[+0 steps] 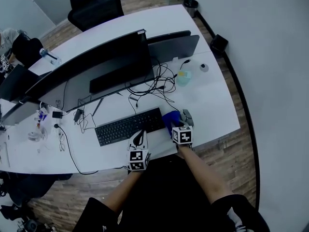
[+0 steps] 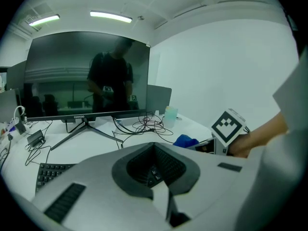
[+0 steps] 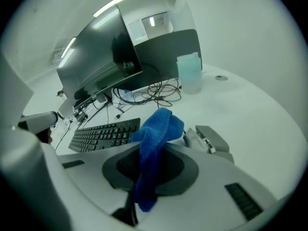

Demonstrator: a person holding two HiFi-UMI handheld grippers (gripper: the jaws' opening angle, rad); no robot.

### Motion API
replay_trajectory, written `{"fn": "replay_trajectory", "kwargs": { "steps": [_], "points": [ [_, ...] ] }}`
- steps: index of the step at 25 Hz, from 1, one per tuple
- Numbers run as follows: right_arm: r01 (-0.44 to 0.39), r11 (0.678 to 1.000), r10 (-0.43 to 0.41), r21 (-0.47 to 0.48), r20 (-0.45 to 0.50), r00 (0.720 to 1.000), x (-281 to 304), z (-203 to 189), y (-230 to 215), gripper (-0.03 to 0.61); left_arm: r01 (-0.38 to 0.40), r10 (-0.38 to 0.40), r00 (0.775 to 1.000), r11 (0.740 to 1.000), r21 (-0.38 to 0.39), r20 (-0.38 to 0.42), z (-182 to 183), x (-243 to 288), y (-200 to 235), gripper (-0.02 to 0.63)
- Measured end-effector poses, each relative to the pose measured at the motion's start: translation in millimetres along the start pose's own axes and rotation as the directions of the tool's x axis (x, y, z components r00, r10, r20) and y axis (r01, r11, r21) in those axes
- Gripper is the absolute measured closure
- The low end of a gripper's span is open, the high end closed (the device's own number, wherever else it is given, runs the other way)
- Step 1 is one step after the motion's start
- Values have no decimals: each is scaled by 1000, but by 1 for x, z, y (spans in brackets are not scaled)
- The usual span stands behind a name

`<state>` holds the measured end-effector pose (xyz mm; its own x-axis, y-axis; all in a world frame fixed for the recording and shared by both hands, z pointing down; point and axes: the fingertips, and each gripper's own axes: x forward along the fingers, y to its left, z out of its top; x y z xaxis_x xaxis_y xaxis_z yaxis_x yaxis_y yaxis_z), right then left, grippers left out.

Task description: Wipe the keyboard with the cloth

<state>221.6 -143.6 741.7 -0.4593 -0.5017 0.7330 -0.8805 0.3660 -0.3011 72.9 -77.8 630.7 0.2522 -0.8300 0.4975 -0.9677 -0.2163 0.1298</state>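
Keyboard (image 1: pixel 129 126) lies mid-frame, wiping apparently not begun. Just right of it, the right gripper (image 1: pixel 175 123) pinches the blue cloth (image 3: pixel 154 143); the left gripper (image 1: pixel 139 137) is closed, empty. Next: lower cloth onto keys.

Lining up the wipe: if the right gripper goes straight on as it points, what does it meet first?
Probably bare desk, its cloth passing between the keyboard and a small grey device; cables lie beyond. Depth is unclear.

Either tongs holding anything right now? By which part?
Right tongs pinch the blue fuzzy cloth by one end, the rest bunching up past the tips. Left tongs shut, empty.
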Motion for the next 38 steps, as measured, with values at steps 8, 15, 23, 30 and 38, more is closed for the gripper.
{"fn": "replay_trajectory", "kwargs": {
  "steps": [8,15,23,30,38],
  "points": [
    [-52,999,46,17,257,965,-82,51,74,508,16,-13,994,999,-33,108,34,-46,20,600],
    [-47,993,85,-109,385,919,-150,64,174,508,-10,22,971,999,-52,236,71,-128,45,600],
    [-10,967,126,-255,445,886,-201,54,261,508,-13,38,947,997,-79,320,77,-210,53,600],
    [-51,934,222,-353,466,856,-235,42,315,508,-85,103,897,995,-60,430,98,-274,48,600],
    [-54,902,303,-428,539,786,-286,44,350,508,-133,144,842,989,-58,520,114,-308,33,600]
  ]
}}
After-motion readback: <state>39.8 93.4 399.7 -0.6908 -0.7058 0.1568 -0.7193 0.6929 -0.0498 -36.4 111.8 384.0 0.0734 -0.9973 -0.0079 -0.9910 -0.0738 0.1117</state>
